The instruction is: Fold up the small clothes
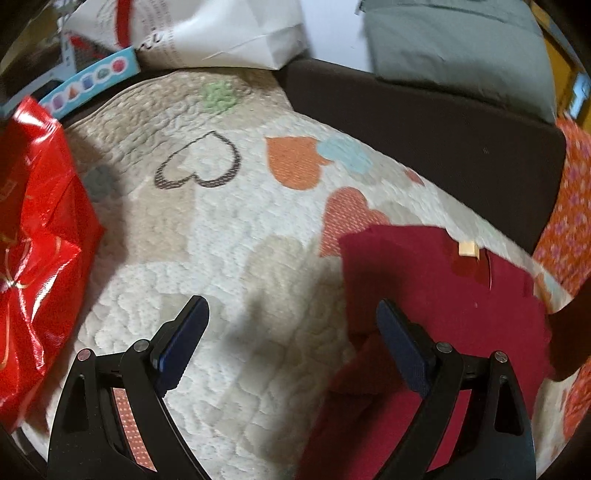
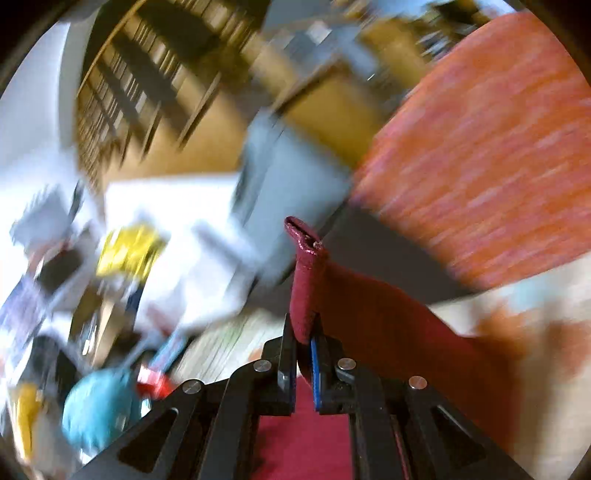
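Note:
A dark red garment [image 1: 436, 295] lies on a quilted heart-print bedspread [image 1: 229, 236] at the right of the left wrist view, with a small beige label [image 1: 467, 248] near its far edge. My left gripper [image 1: 291, 314] is open and empty above the bedspread; its right finger overlaps the garment's left edge. My right gripper [image 2: 303, 325] is shut on a hem of the dark red garment [image 2: 306, 273], which sticks up between the fingers and trails off to the right. The right wrist view is heavily blurred.
A shiny red bag [image 1: 33, 251] lies at the left. A white paper bag [image 1: 221, 33] and a blue box [image 1: 88, 81] sit at the back. A dark brown edge [image 1: 424, 129], a grey pillow [image 1: 454, 48] and an orange floral cloth [image 1: 569, 221] lie to the right.

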Action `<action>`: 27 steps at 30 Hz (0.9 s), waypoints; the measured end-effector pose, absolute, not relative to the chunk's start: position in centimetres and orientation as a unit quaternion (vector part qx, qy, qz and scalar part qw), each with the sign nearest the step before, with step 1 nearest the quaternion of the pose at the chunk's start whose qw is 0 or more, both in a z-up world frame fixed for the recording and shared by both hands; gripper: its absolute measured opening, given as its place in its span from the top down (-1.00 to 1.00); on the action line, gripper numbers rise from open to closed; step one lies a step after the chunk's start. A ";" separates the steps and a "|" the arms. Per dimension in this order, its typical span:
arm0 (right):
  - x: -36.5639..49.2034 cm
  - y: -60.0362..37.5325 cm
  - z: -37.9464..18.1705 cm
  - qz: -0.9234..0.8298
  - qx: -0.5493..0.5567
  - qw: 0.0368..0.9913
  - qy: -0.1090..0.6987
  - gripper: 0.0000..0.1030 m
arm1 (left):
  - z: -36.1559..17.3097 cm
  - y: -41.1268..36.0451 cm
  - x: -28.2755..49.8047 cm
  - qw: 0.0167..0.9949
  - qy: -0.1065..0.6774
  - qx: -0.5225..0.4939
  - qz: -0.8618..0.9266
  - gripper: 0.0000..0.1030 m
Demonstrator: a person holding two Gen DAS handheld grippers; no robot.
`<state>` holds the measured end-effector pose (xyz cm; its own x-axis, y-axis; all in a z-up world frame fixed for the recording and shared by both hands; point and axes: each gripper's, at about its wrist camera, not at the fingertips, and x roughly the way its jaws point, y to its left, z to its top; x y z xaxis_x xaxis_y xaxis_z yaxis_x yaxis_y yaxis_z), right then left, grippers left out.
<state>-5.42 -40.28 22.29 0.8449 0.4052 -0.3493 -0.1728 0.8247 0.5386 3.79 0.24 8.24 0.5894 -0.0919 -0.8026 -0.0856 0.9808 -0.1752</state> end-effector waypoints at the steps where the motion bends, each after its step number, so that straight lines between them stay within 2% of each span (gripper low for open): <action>1: -4.9 -37.9 21.2 0.168 0.239 0.924 0.248 0.89 | 8.3 0.7 3.8 0.886 0.453 -0.103 0.002 -0.79; 7: 0.5 -23.0 10.9 0.214 0.157 0.899 0.348 0.87 | 8.2 1.6 4.3 0.883 0.454 -0.114 0.008 -0.79; 8: 1.5 -21.5 8.4 0.220 0.160 0.882 0.385 0.86 | 8.1 1.5 4.4 0.882 0.457 -0.113 0.007 -0.79; 9: 2.7 -21.1 6.7 0.225 0.168 0.864 0.418 0.75 | 8.0 1.3 4.4 0.881 0.459 -0.111 0.005 -0.79; 10: 3.2 -20.8 5.3 0.231 0.177 0.847 0.445 0.55 | 7.9 1.2 4.5 0.881 0.461 -0.111 0.003 -0.79; 11: 2.7 -20.9 4.6 0.241 0.187 0.838 0.451 0.45 | 7.8 1.0 4.5 0.880 0.462 -0.111 -0.002 -0.79; 12: 1.8 -21.8 5.0 0.246 0.196 0.840 0.443 0.25 | 7.8 0.8 4.5 0.880 0.462 -0.110 -0.007 -0.79; 14: 0.5 -24.1 6.8 0.246 0.209 0.846 0.424 0.14 | 8.0 0.3 4.3 0.881 0.459 -0.110 -0.017 -0.79; 16: -1.1 -27.0 8.7 0.240 0.208 0.858 0.405 0.13 | 8.0 -0.4 4.2 0.881 0.460 -0.112 -0.029 -0.79; 21: -3.9 -35.5 11.7 0.054 0.078 0.916 0.390 0.12 | 7.1 -3.5 4.1 0.877 0.469 -0.083 -0.064 -0.79; 25: -3.4 -39.6 9.6 0.028 0.098 0.897 0.430 0.22 | 5.4 -5.7 4.7 0.874 0.483 -0.019 -0.049 -0.79; 27: -2.7 -38.6 7.4 -0.018 0.016 0.882 0.470 0.37 | 4.5 -5.9 5.1 0.873 0.487 0.000 -0.037 -0.81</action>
